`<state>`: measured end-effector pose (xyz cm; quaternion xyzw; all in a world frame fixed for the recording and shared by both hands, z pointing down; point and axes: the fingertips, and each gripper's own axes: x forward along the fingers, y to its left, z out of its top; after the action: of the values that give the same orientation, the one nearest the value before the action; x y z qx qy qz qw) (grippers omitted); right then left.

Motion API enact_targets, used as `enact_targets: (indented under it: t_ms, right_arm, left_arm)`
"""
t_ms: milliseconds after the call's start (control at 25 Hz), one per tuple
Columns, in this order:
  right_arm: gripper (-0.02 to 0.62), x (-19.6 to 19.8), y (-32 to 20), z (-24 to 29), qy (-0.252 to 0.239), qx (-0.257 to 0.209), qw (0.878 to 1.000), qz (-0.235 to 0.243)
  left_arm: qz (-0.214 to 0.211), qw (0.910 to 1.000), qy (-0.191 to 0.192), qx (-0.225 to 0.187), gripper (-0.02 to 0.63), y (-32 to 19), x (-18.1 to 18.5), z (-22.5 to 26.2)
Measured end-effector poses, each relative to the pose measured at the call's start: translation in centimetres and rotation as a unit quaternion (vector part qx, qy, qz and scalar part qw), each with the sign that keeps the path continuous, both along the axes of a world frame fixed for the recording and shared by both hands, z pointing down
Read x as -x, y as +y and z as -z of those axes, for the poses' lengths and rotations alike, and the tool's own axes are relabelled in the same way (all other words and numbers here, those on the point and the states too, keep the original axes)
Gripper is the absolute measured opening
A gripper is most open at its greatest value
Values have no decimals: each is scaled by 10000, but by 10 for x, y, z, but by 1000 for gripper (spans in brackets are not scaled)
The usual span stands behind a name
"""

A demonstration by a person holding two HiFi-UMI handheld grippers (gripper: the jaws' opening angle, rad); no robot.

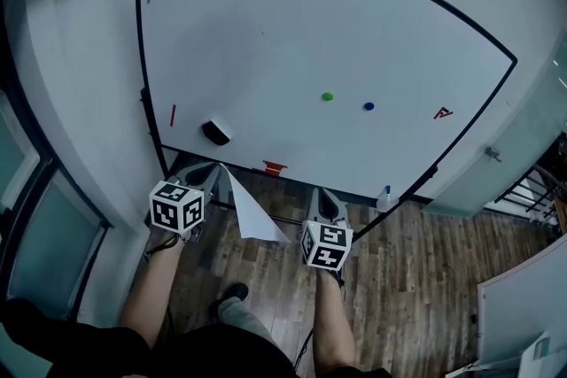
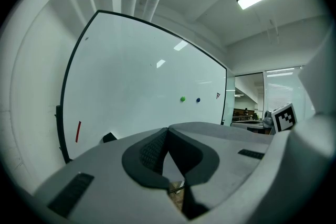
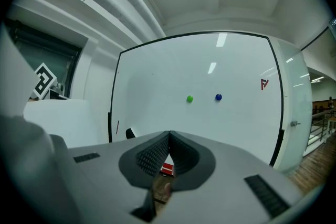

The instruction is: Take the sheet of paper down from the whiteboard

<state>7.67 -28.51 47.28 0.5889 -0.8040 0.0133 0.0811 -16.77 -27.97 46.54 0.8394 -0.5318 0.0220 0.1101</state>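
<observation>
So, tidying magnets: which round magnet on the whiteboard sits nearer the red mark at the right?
The blue round magnet; the green one lies further left.

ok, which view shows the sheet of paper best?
Head view: the whole sheet of paper hangs from the left claw, off the whiteboard. Left gripper view shows only a sliver pinched between its jaws. Right gripper view: a white patch at left may be it.

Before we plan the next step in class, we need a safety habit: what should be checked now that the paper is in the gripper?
1. Sheet of paper off the whiteboard: ok.
2. Left gripper shut on the sheet: ok.
3. Right gripper empty, jaws together: ok.
4. Green magnet and blue magnet on the board, clear of the sheet: ok.
5. Spot to put the sheet down: cannot tell.
</observation>
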Motion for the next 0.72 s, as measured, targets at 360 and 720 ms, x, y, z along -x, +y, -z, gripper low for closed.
enact_targets:
  t_ms: [360,720]
  right_arm:
    - [25,-6,18,1,80,4,10000,12]
    - [25,-29,33,-2,129,22,9998,-118]
  left_arm:
    - [-118,9999,-1,-8,21,14,-14,1]
    - [-192,9997,-131,-75,21,19,-33,-1]
